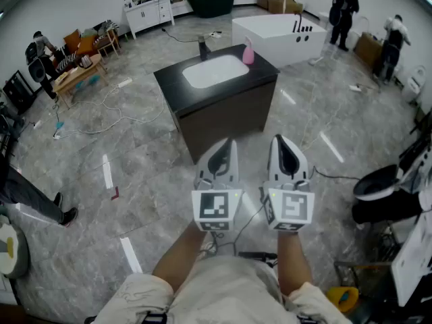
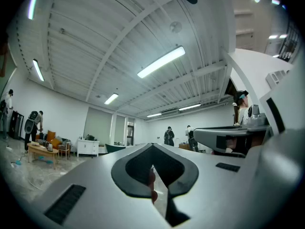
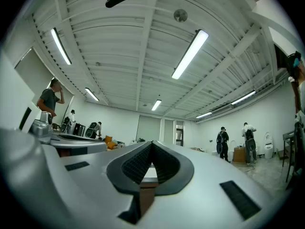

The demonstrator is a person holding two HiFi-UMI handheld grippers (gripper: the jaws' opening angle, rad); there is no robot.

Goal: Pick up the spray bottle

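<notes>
No legible writing in any view.
No word, number, brand or sign could be read; the left gripper (image 1: 227,145) and right gripper (image 1: 279,142) bore only black-and-white square markers (image 1: 217,206), patterns rather than lettering.

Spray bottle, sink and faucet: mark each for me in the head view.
spray bottle (image 1: 248,54): head view, on its pink body.
sink (image 1: 214,71): head view, on the bare white basin.
faucet (image 1: 203,48): head view, on its dark upright stem.
</notes>
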